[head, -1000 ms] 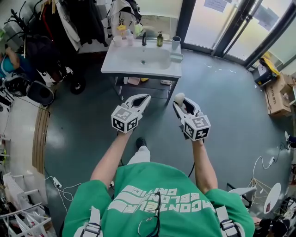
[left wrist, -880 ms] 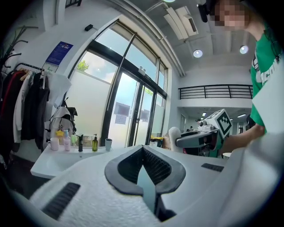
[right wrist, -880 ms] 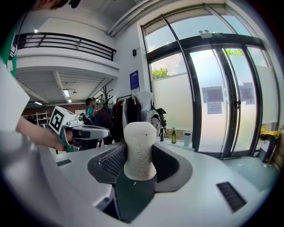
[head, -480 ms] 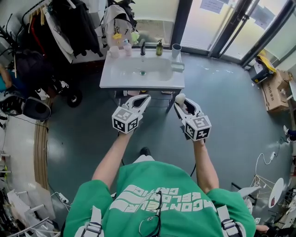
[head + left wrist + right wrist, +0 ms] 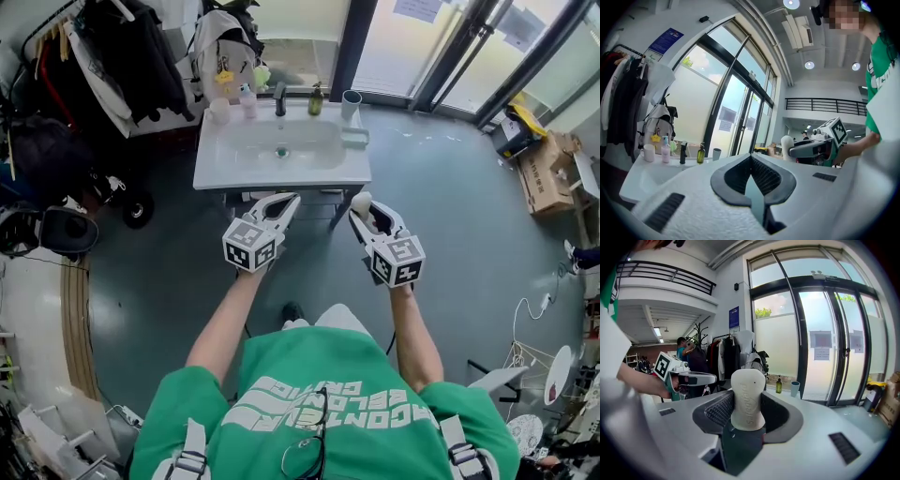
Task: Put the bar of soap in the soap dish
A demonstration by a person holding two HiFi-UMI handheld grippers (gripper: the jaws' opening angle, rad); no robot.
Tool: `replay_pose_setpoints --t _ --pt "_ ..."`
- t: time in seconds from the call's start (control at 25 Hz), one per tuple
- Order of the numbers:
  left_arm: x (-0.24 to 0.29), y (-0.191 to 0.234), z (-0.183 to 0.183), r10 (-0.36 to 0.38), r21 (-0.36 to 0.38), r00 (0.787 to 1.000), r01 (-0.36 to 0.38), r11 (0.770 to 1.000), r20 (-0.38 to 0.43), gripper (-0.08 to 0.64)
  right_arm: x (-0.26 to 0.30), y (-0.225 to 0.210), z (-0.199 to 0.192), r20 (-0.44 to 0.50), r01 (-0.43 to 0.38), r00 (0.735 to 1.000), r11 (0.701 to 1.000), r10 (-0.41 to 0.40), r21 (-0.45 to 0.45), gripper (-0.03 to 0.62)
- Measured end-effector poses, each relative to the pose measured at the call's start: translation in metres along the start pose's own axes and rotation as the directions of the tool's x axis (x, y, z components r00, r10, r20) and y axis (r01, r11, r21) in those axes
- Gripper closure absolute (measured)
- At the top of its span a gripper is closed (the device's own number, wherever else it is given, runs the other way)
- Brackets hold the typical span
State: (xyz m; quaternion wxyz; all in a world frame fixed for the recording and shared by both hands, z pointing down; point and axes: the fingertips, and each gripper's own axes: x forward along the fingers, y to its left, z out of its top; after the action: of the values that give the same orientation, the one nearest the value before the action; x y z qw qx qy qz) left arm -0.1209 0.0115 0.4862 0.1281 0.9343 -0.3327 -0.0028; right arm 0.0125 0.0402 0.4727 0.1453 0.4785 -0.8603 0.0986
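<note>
Bar of soap stands upright, clamped between the right gripper jaws. Left gripper jaws: tips together, empty.

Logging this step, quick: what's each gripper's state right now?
Left gripper: shut, nothing between its jaws.
Right gripper: shut on the bar of soap.

Bright daylight pours through the far glass doors — panes blown out; both gripper views curve and darken at their edges.
</note>
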Motion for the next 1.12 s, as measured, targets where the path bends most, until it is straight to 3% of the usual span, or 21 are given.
replay_pose_setpoints --t 0.4,1.12 --pt "0.01 0.009 -0.013 -0.012 -0.011 1.0 0.012 1.0 -0.008 0.552 0.006 -0.011 -0.01 -0.007 0.021 1.0 1.0 -0.021 0.004 0.413" --pt "0.079 0.083 0.0 0.039 0.028 0.998 -0.038 0.999 -0.051 0.552 0.083 -0.079 0.008 0.0 0.015 1.0 1.0 -0.015 0.014 0.413"
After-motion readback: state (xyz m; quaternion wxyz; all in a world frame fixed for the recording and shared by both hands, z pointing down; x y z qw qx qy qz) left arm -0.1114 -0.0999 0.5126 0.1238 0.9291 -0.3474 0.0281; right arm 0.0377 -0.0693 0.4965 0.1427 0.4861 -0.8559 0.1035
